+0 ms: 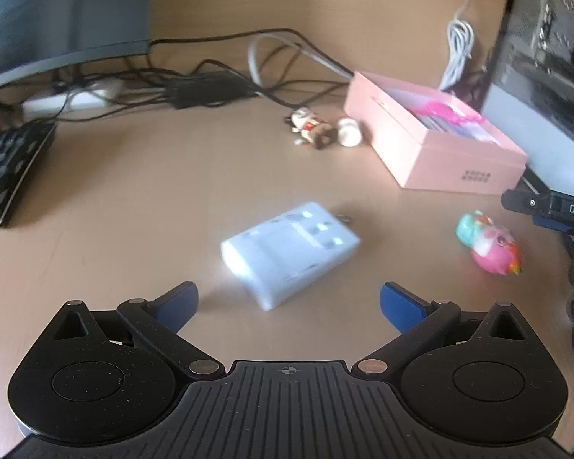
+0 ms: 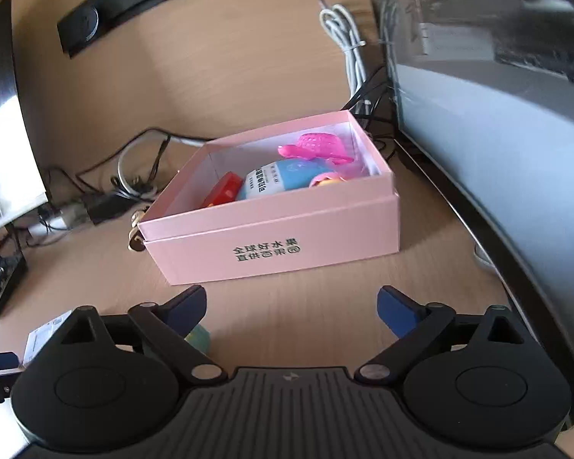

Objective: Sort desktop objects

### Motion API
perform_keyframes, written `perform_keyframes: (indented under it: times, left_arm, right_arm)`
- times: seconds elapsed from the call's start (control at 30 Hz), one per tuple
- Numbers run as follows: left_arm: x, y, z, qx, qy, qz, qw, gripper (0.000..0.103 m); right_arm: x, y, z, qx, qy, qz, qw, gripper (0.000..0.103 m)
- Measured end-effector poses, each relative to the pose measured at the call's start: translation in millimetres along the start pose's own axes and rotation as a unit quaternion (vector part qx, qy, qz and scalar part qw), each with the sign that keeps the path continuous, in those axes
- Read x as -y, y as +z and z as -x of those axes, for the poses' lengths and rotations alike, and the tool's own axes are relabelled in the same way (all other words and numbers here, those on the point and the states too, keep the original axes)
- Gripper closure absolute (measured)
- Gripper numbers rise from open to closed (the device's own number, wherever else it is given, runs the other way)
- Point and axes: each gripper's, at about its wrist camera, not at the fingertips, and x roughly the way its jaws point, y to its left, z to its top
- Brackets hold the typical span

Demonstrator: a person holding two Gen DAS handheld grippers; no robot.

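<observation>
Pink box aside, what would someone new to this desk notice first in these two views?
Probably the white charger block, lying alone on the wooden desk just ahead of the left gripper, whose fingers stand open. Next, the pink and teal toy off to its right, then the bright pink plastic hat inside the open box.

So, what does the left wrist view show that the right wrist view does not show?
Only the left wrist view shows the white plug adapter lying ahead of the open left gripper, and two small figures beside the box.

Only the right wrist view shows inside the box: a red item, a blue and white pack and a pink hat-shaped toy. The right gripper is open and empty.

Both show the pink box, a keyboard and the wooden desk.
</observation>
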Motion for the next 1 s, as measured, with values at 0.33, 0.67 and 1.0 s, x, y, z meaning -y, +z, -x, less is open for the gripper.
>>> perform_keyframes:
  times: [0.33, 0.67, 1.0]
  left_arm:
    - [27, 24, -36, -0.021, 0.043, -0.022, 0.9986, 0.0]
    - [34, 26, -44, -0.009, 0.038, -0.058, 0.9975, 0.0]
    - [12, 20, -32, -0.002, 0.06, -0.046, 0.9972, 0.0]
  right_arm:
    - [-20, -5, 9, 0.052, 0.003, 0.075, 0.996, 0.0]
    - [-16, -6, 3, 0.035, 0.002, 0.064, 0.997, 0.0]
    - [-13, -4, -1, 0.022, 0.003, 0.053, 0.998, 0.0]
